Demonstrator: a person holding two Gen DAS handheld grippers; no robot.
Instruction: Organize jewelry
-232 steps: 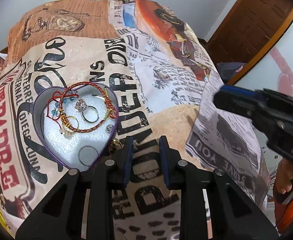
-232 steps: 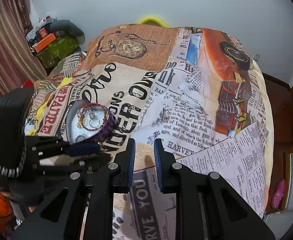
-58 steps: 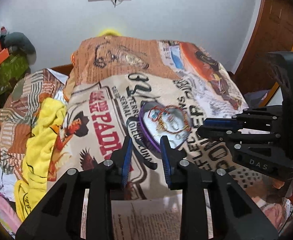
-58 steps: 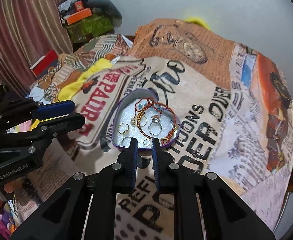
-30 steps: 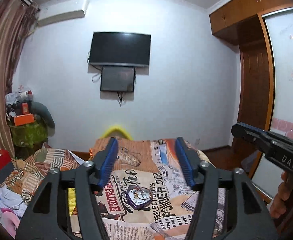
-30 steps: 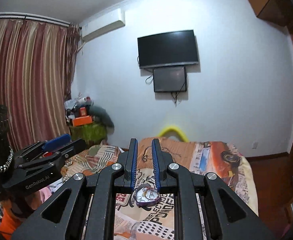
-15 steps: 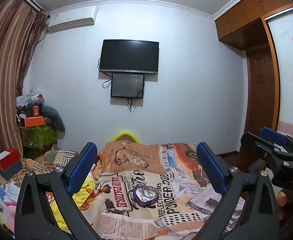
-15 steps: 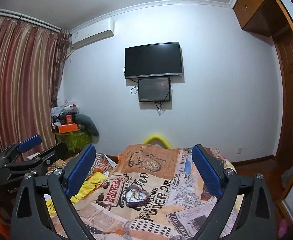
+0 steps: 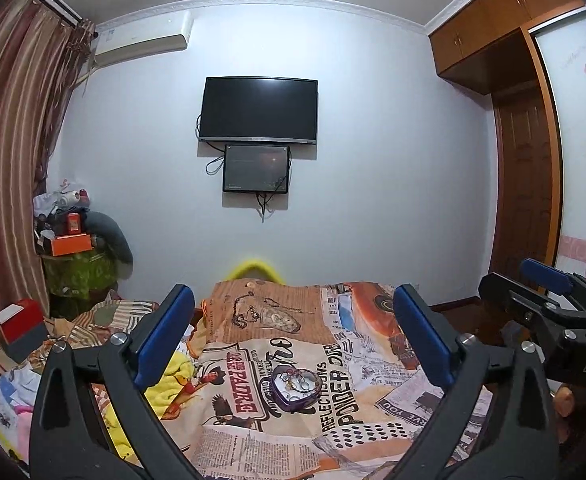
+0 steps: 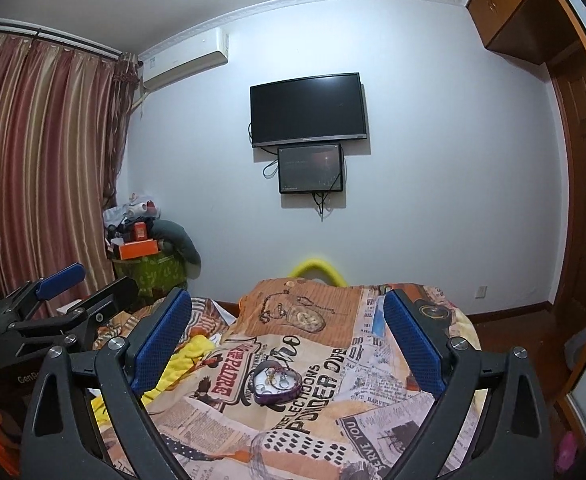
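A television (image 9: 257,110) hangs beyond the bed (image 9: 277,320) bearing the heart-shaped box (image 9: 295,387).

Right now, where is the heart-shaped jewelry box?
The heart-shaped jewelry box sits mid-bed on the newspaper-print blanket, low centre in both wrist views, beside the "PONDER" lettering, untouched.

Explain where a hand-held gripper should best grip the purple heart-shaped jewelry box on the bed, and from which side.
Probably the purple heart-shaped jewelry box is best taken by its upright side wall, coming from above, one finger inside the rim and one outside. It lies flat and open on the newspaper-print bedspread, so a sideways pinch would likely push it along.
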